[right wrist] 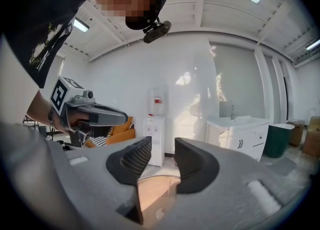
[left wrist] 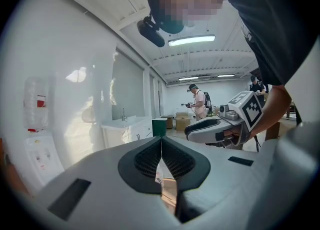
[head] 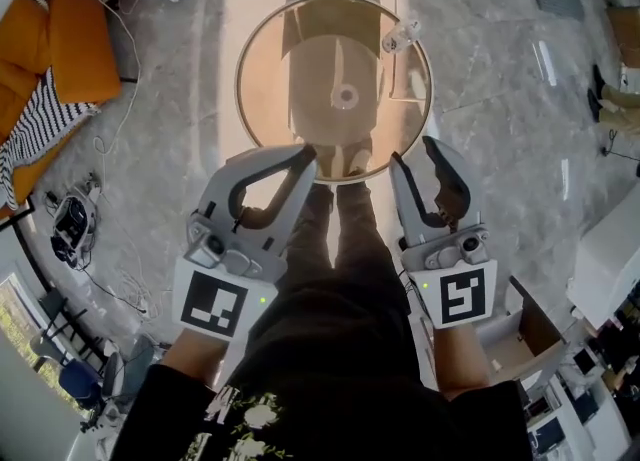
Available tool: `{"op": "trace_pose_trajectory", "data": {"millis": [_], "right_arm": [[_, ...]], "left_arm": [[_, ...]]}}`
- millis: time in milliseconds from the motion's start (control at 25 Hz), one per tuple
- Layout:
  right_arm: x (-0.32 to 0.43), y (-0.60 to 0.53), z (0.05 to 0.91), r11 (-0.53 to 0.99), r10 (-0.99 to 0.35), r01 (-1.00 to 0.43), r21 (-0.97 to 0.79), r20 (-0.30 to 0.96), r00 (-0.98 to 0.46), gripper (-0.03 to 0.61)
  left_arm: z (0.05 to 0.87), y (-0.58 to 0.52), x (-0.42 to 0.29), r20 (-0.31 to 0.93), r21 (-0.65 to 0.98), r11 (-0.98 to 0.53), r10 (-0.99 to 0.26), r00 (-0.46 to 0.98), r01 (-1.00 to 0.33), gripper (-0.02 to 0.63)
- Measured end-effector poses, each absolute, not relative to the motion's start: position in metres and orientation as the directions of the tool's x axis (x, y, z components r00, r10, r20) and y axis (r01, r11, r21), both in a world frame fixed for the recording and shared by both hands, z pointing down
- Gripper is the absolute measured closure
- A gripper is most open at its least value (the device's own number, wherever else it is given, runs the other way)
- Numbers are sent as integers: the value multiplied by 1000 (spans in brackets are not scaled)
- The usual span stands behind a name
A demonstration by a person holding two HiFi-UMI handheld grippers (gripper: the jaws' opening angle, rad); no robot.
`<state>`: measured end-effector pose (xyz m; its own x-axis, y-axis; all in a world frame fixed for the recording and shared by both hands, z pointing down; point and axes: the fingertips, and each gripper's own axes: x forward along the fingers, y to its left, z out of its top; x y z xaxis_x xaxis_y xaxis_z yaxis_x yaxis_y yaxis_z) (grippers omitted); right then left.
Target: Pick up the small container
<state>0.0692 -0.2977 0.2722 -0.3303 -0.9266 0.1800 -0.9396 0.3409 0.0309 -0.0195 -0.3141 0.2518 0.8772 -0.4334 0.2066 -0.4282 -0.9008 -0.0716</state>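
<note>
head view: a round glass counter (head: 262, 99) stands on the grey floor ahead of the person. the small container (head: 400, 37), clear, sits at the counter's far right edge. both grippers are held at the counter's near rim, well apart from the container. the left gripper (head: 306, 155) is on the left and the right gripper (head: 415, 154) on the right, with the person's dark trousers between them. orange cushions (head: 70, 44) lie at the upper left.

left gripper view: the left gripper (left wrist: 161, 144) has its jaws together, the dark ribbed pads meeting at the tips with nothing between them. the right gripper (left wrist: 220, 126) shows just beyond on the right. a white sink cabinet (left wrist: 122, 124) and a green bin (left wrist: 160, 125) stand along the wall, and another person (left wrist: 199, 99) is far back in the room.

right gripper view: the right gripper (right wrist: 162, 159) has its jaws apart with a clear gap, and nothing is held. the tan counter top (right wrist: 155, 189) shows through the gap. the left gripper (right wrist: 95, 114) is on the left, and a water dispenser (right wrist: 155, 134) stands against the white wall.
</note>
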Motion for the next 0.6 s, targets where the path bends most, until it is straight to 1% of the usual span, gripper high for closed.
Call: {"op": "trace_pose_trajectory", "data": {"millis": [200,320,480,600], "right_arm": [[94,-317,310,342,-921,-940,1,200,-335,434],[92,-333,344,369,-907,-930,-1,217,-360,434],[92,-352,396,415,-887,-909,27,234,-398,434],[93,-358,434,430,-879,-901,60,255,-403,434]], "left_arm": [[289,-334,8,222,-58,-890,-453,863,-452,600],[317,-351,10,229,-54,-881,-469,853,-470,600],[359,-368,8,216,-46,-855,-513,830,-517,600],[400,-368,11,247,-21,-851,-512,822,-524,600]]}}
